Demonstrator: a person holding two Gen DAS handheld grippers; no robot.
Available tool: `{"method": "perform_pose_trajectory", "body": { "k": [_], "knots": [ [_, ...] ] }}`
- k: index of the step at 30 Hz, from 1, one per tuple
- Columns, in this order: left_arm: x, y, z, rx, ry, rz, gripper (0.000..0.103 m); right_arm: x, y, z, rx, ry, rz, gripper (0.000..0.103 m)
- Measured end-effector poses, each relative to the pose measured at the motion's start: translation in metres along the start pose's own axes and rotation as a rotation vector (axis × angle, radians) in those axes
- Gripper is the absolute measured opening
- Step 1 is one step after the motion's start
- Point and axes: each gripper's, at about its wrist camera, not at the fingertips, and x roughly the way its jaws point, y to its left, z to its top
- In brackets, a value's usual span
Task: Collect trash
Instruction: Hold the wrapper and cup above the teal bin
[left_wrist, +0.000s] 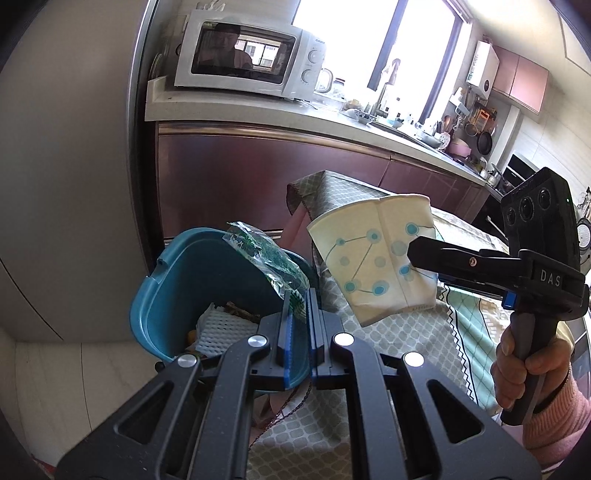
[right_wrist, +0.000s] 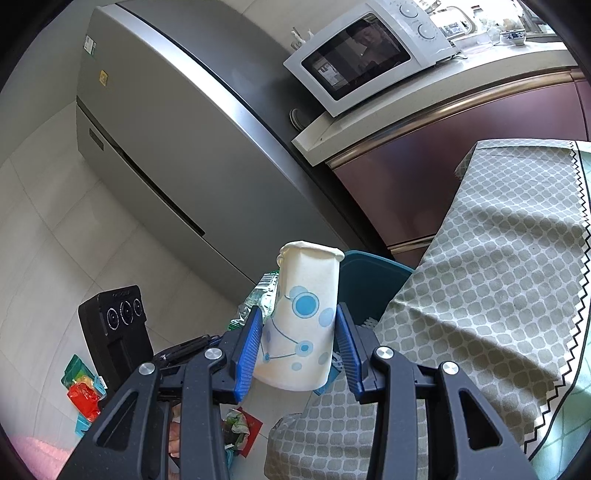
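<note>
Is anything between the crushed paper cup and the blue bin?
Partly: the plastic wrapper in the left hand-held gripper hangs over the blue bin opening beside the paper cup; otherwise nothing visible.

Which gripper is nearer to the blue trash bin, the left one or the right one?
Left. The left gripper is shut on a plastic wrapper at the blue trash bin. The right gripper holds a paper cup beside the bin.

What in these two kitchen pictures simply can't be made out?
- Blue bin: its lower contents, left wrist view, hidden by the left gripper.
- Paper cup: its inside, both views; the mouth points away.
- Floor wrappers: print too small, right wrist view.
- Table under the tablecloth: fully covered.
</note>
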Motion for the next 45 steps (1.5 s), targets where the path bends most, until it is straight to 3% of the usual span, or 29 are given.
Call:
{"method": "perform_pose_trajectory", "body": {
  "k": [45],
  "knots": [
    [0.037,0.023,-0.004,-0.056,0.061,0.035,0.007,0.064,-0.007,0.015,0.002,0.079,-0.057,0.039]
  ]
}}
